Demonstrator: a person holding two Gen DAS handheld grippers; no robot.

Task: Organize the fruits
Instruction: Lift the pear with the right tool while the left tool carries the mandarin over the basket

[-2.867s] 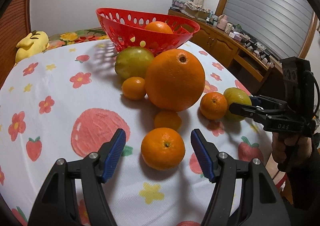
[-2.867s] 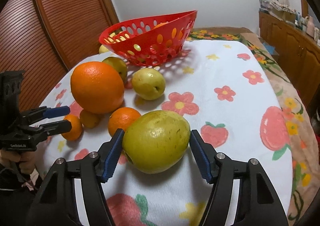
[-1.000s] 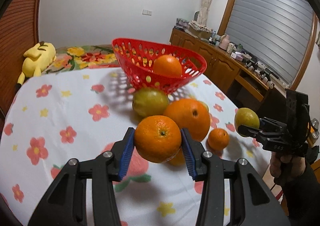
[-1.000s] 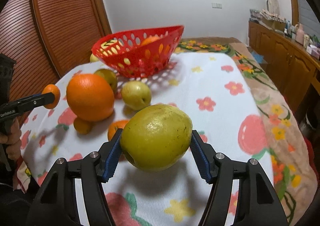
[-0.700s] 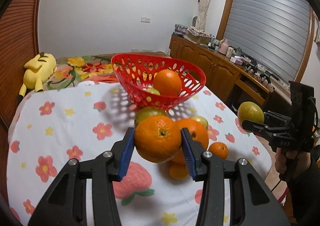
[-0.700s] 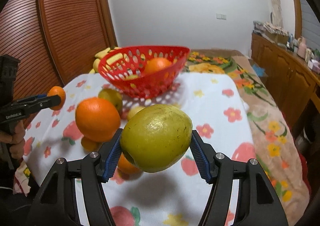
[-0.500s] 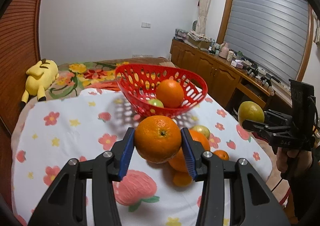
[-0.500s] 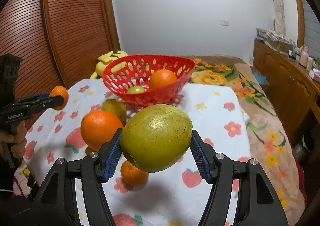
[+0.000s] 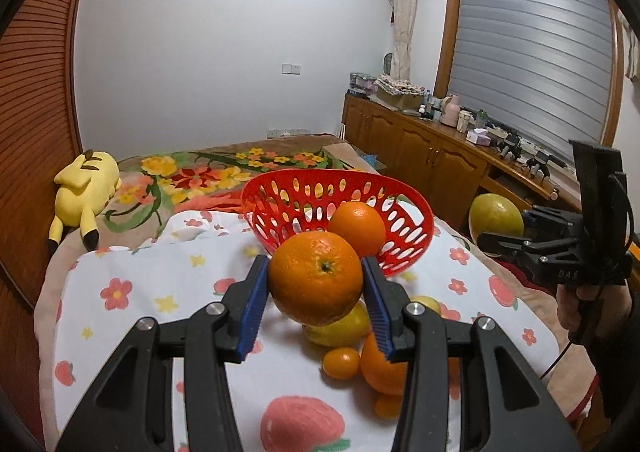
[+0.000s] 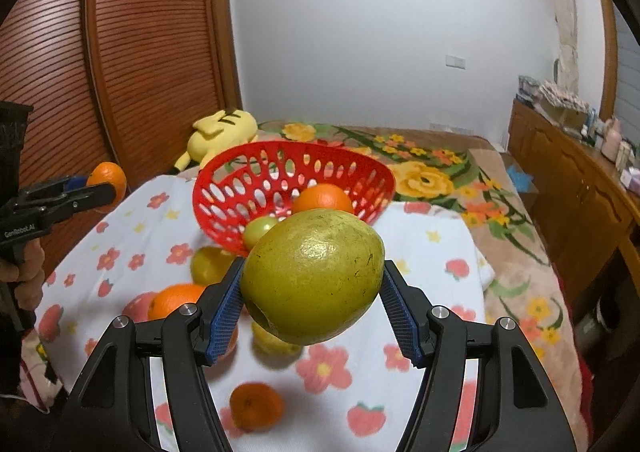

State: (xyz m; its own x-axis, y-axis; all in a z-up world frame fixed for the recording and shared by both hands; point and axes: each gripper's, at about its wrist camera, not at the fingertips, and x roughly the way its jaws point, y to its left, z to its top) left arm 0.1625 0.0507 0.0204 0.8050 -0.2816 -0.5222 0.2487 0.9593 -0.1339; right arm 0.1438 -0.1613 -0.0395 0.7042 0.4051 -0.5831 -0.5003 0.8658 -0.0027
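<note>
My left gripper (image 9: 316, 310) is shut on an orange (image 9: 316, 278) and holds it in the air, short of the red basket (image 9: 340, 188). My right gripper (image 10: 312, 310) is shut on a yellow-green pear (image 10: 312, 282), also raised, short of the basket (image 10: 288, 160). The basket holds an orange (image 9: 356, 226) and a small green fruit (image 10: 260, 232). Each gripper shows in the other view: the right one with its pear (image 9: 496, 218), the left one with its orange (image 10: 107, 178). Below lie a large orange (image 10: 176, 300), a yellow-green fruit (image 9: 340, 326) and small mandarins (image 9: 341, 362) (image 10: 256, 406).
The table has a white cloth with flower and strawberry prints (image 9: 160, 284). A yellow plush toy (image 9: 82, 188) lies on the floral bedding behind. A wooden sideboard (image 9: 432, 156) with clutter runs along the right, and a wooden slatted door (image 10: 152, 52) stands on the left.
Both grippers closed on their fruits on the table, lifted them, and have kept rising; the basket now sits lower and nearer in both views.
</note>
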